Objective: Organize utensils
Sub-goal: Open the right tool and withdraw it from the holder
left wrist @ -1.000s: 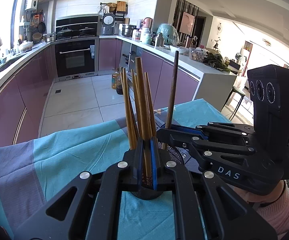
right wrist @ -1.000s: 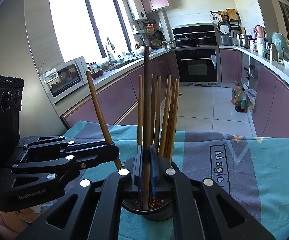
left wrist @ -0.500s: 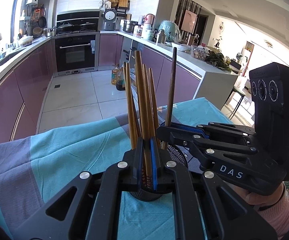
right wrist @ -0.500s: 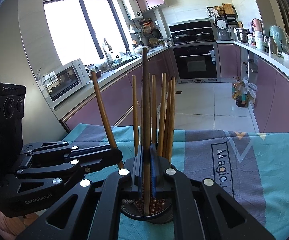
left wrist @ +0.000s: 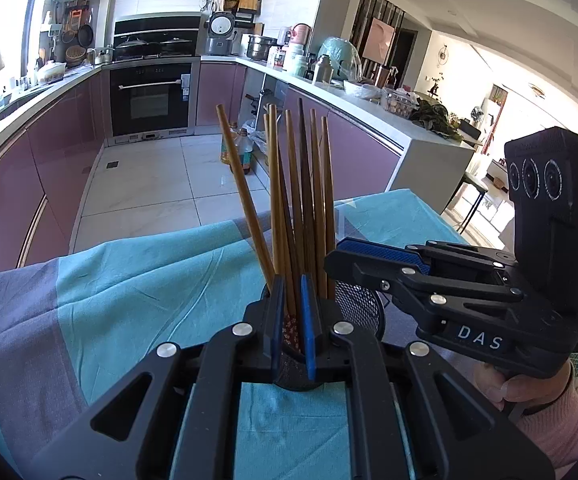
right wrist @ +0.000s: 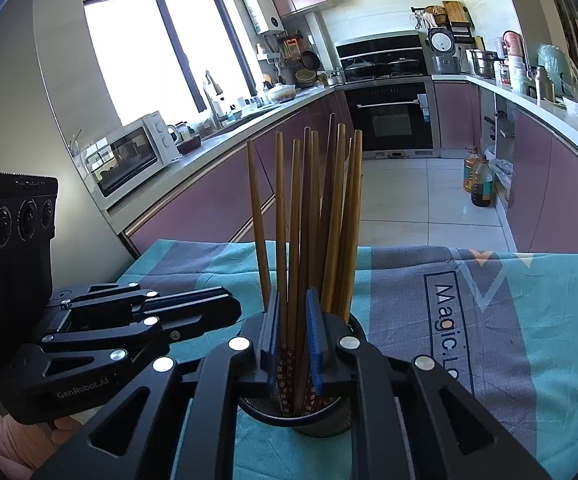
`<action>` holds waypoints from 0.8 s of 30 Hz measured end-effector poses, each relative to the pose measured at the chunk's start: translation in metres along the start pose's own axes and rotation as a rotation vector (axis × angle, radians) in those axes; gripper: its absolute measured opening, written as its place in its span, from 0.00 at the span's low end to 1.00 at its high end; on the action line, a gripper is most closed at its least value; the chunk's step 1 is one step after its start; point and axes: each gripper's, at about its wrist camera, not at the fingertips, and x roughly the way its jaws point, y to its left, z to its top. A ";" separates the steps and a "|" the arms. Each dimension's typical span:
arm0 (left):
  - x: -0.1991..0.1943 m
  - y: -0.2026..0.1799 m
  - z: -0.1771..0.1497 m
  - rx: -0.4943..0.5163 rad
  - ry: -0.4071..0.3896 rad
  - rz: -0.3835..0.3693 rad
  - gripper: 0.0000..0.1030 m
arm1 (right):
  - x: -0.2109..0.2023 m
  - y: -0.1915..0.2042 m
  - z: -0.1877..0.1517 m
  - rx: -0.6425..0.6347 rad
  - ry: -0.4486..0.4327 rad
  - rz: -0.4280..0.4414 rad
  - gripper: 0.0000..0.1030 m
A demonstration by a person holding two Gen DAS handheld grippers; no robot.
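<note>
Above the mesh holder (right wrist: 305, 420), both the left gripper (left wrist: 291, 320) and right gripper (right wrist: 295, 332) stand narrowly parted, gripping nothing; withdraw straight back, sparing the chopsticks (right wrist: 309, 208).

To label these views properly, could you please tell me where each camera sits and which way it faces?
Left wrist: on the left claw, looking across the chopstick holder toward the oven; the right claw and its hand show at right.
Right wrist: on the right claw, whose jaws have just been opening, facing the holder and window; left claw at left.
Shared: chopsticks, holder, teal cloth, oven.
</note>
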 end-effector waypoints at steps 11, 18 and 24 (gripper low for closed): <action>-0.049 0.018 -0.025 -0.020 -0.169 0.152 0.58 | -0.027 0.020 -0.022 -0.073 -0.083 -0.065 0.68; -0.092 0.033 -0.050 -0.041 -0.306 0.310 0.92 | -0.040 0.037 -0.040 -0.124 -0.146 -0.143 0.88; -0.119 0.028 -0.069 -0.039 -0.381 0.394 0.95 | -0.056 0.044 -0.050 -0.135 -0.229 -0.214 0.94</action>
